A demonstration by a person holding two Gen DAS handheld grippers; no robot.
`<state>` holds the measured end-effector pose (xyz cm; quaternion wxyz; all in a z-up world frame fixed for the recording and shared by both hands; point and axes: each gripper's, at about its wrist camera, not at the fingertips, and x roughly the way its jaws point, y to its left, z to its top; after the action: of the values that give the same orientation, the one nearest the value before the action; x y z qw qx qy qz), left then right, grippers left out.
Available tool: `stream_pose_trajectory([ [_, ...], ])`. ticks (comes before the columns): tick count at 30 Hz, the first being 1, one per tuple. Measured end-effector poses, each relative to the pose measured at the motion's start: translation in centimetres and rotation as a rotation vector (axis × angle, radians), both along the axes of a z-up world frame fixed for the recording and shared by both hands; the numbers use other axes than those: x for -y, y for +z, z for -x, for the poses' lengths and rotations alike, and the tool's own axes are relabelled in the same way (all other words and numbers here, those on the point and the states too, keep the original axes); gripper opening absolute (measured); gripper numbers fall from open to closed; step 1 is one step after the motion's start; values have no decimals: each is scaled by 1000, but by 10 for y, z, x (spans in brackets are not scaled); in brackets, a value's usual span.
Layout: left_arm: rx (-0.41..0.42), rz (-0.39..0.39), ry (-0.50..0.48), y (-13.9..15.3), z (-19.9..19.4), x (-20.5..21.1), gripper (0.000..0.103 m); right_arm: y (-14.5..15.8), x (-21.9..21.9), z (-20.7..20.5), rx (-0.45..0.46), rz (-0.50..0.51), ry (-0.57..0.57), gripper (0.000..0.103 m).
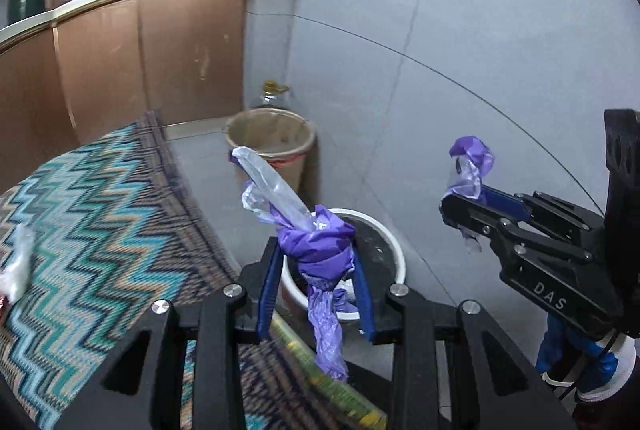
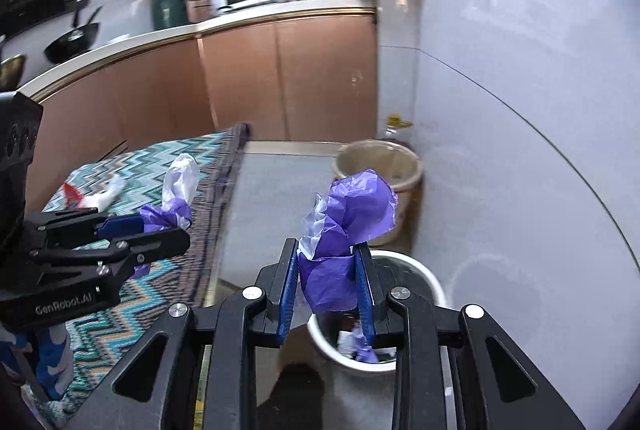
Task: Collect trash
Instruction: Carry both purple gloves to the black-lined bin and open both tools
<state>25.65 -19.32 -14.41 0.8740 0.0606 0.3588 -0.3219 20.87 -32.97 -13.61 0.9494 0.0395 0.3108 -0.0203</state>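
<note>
In the left wrist view my left gripper (image 1: 316,250) is shut on a wad of purple plastic bag (image 1: 320,262), with a strip of clear plastic (image 1: 276,186) sticking up out of it. It hangs over the near rim of a white bin (image 1: 394,250). To the right, my right gripper (image 1: 450,208) is shut on a smaller purple and clear plastic scrap (image 1: 470,162). The right wrist view shows the right gripper (image 2: 326,250) clamped on its purple wad (image 2: 356,206) above the white bin (image 2: 424,270). The left gripper (image 2: 168,230) is at the left with its plastic (image 2: 176,206).
A beige bin (image 1: 272,134) stands against the tiled wall with a bottle (image 1: 274,90) behind it. A zigzag rug (image 1: 100,210) covers the floor to the left, with a white wrapper (image 1: 18,262) lying on it. Brown cabinets (image 1: 120,70) run behind. A green packet (image 1: 332,378) lies under my left gripper.
</note>
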Motion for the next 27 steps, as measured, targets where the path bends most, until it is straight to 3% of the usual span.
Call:
stream_pose_trajectory([
  [8, -20, -2, -63, -13, -11, 36, 32, -12, 29, -8, -19, -2, -77, 27],
  [27, -67, -33, -101, -39, -37, 64, 32, -38, 47, -30, -75, -33, -107, 27],
])
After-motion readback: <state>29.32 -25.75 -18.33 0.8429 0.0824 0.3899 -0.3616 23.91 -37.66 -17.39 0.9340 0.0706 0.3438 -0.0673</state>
